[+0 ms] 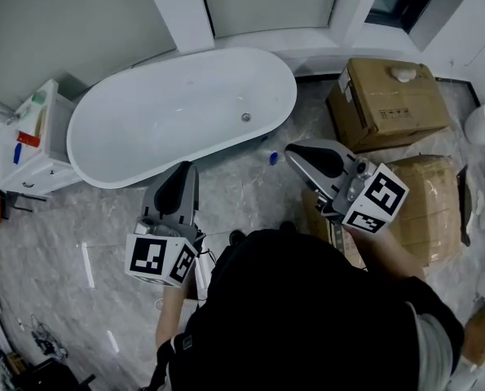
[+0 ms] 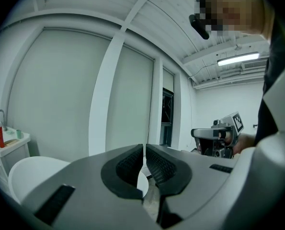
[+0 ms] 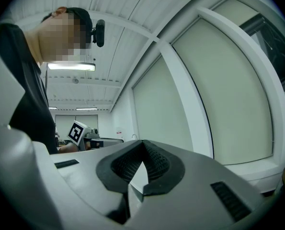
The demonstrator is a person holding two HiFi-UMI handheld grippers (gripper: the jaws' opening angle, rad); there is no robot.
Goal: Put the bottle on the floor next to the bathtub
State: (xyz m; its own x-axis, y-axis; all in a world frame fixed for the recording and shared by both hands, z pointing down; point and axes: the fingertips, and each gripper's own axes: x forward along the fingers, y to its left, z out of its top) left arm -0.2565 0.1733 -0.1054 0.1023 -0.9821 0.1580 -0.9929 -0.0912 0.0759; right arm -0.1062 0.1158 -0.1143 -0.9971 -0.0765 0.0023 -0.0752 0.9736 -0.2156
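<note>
Nearest, at six o'clock: person's black top, with left claw and right claw held out ahead. Both pressed fully together, gripping nothing, touching nothing. Looks as good as done: likely bottle, small and blue-capped, down on floor just beside tub, at its four o'clock. Seemingly nothing left but to back away.

Head above bathtub, gripper views upward
</note>
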